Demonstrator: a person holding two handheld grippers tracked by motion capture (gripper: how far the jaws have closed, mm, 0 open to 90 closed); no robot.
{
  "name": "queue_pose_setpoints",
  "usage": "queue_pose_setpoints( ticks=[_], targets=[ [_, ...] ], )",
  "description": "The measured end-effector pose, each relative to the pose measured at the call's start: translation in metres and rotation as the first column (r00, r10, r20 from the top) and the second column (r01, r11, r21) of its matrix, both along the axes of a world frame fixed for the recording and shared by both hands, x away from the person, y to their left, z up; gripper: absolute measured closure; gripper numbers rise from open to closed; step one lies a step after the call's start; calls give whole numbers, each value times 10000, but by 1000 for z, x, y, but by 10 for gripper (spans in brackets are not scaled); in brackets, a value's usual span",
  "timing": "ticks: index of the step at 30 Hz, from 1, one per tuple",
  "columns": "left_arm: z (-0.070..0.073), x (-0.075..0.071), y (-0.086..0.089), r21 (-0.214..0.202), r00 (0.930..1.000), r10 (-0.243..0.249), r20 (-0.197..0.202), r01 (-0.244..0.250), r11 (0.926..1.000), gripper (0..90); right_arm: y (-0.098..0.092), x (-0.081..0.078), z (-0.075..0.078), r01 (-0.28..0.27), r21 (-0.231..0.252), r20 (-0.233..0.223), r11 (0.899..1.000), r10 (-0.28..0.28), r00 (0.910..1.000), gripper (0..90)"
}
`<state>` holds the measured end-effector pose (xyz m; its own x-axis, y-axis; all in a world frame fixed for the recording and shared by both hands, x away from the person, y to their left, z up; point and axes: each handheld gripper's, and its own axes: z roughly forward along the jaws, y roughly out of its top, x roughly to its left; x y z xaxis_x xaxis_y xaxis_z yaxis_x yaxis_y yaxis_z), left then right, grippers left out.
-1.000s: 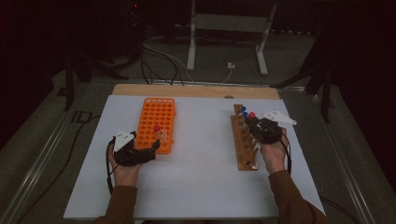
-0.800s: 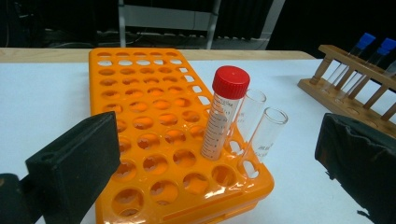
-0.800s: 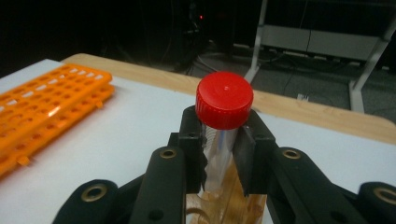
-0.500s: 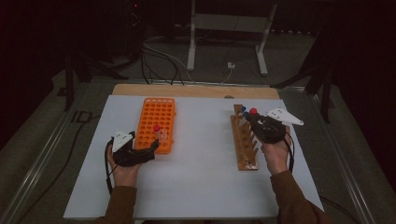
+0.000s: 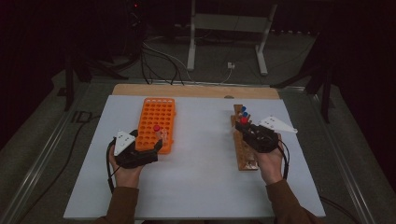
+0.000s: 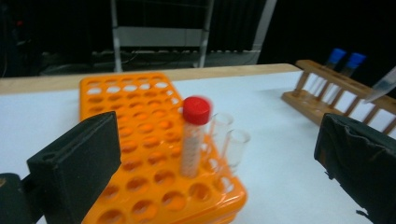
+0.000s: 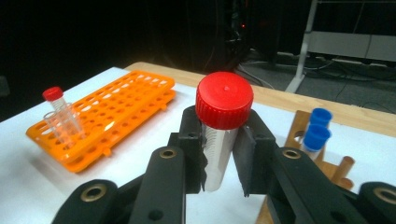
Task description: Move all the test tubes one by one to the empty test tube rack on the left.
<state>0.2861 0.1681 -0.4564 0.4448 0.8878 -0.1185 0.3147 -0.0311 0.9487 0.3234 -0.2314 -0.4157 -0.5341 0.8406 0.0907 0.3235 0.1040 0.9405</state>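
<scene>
My right gripper [image 5: 243, 125] [image 7: 223, 126] is shut on a clear tube with a red cap [image 7: 218, 149] [image 5: 243, 120], held upright over the far end of the wooden rack [image 5: 244, 156] [image 7: 299, 133]. Two blue-capped tubes [image 5: 243, 112] [image 7: 317, 128] [image 6: 345, 58] stand in that rack. My left gripper [image 5: 152, 143] [image 6: 217, 163] is open at the near end of the orange rack [image 5: 157, 114] [image 6: 135, 107] [image 7: 116, 100]. Nothing is between its jaws. In that rack stand another red-capped tube [image 5: 156, 129] [image 6: 194, 135] [image 7: 53, 98] and two uncapped clear tubes [image 6: 229, 140].
Both racks lie on a white tabletop [image 5: 201, 163] with a wooden strip [image 5: 196, 91] along its far edge. Behind the table, a metal stand [image 5: 226, 28] and cables [image 5: 159, 56] sit on the dark floor. A metal rail [image 5: 42, 154] runs along the left side.
My right gripper has shifted slightly left and nearer with the red-capped tube in it, and its grey plate has swung. The left gripper has stayed put.
</scene>
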Motion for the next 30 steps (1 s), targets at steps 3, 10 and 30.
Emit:
queue_pose_setpoints(
  ticks=[3, 10, 30],
  targets=[
    [6, -4, -9, 314, 9994, -276, 220, 269, 9991, 14, 4, -2, 0, -183, -42, -9, 9998, 183, 9998, 746],
    [11, -10, -32, 580, 9950, -926, 372, 904, 9942, 19, 14, -7, -2, -815, -113, -208, 9966, 813, 9965, 745],
    [12, 0, -122, 1318, 9512, -3078, -202, 3077, 9423, 89, 44, -21, -3, -2219, -94, -647, 9750, 2208, 9732, 742]
  ],
)
